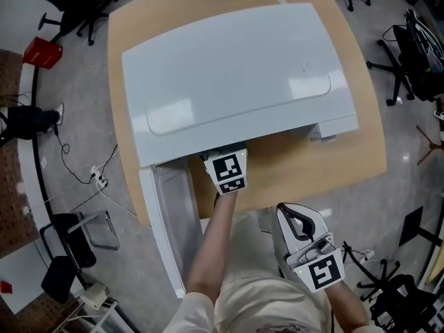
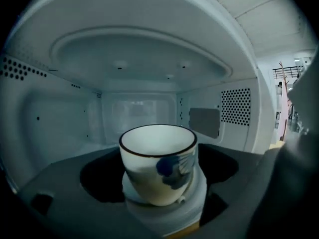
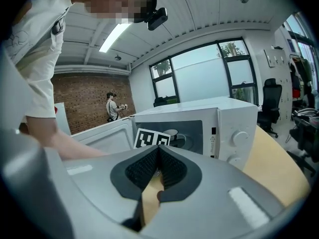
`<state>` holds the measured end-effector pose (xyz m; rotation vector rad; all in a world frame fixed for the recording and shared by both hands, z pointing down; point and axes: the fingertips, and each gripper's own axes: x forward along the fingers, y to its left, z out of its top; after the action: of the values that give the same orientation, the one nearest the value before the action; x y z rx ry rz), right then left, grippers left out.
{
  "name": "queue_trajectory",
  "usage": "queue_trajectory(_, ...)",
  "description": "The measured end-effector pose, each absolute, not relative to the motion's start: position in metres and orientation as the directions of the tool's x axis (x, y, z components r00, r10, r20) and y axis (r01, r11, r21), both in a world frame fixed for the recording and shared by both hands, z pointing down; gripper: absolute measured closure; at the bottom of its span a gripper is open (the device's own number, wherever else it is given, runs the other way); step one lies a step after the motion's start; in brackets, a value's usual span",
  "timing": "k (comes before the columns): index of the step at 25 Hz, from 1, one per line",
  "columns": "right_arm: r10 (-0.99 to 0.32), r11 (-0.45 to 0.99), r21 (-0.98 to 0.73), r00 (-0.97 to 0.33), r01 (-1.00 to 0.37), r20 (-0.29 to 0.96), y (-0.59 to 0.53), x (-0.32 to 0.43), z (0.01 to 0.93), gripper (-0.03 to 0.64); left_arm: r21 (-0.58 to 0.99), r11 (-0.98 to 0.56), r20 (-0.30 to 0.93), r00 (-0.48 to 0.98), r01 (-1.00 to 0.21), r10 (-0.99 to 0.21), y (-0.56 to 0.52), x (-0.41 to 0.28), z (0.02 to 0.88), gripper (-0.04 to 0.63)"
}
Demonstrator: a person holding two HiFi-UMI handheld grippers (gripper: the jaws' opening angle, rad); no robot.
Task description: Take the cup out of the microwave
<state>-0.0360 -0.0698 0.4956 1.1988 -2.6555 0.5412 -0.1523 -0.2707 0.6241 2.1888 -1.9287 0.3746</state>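
Observation:
The white microwave (image 1: 236, 75) stands on a wooden table (image 1: 333, 151) with its door (image 1: 170, 220) swung open toward me at the left. Inside its cavity sits a white cup (image 2: 158, 161) with a dark rim and a blue pattern, upright on a pale round stand (image 2: 167, 210). My left gripper (image 2: 159, 185) is reached into the cavity and is open, its dark jaws wide on either side of the cup without touching it. From above only its marker cube (image 1: 227, 174) shows at the opening. My right gripper (image 1: 288, 215) is held back near my body, shut on nothing.
The microwave's control knobs (image 3: 239, 136) face me at the right of the opening. Office chairs (image 1: 406, 61) stand at the right, and cables with a power strip (image 1: 97, 179) lie on the floor at the left. A red box (image 1: 41, 53) sits at the far left.

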Motion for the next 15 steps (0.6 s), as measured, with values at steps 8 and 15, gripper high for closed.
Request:
queue_trajectory(8,-0.699,0.589,-0.246,-0.638,-0.77,0.323,-0.072,-0.025,0.498,0.609,-0.041,-0.13,0.318,0.111,-0.991,-0.942,-0.282,-0.156,0.624,0.201)
queue_trajectory(15,-0.712,0.591,-0.226,-0.632,-0.774,0.304,-0.076,-0.013,0.487,0.609,-0.043,-0.129,0.321,0.109,-0.991,-0.941,-0.261,-0.154,0.61,0.201)
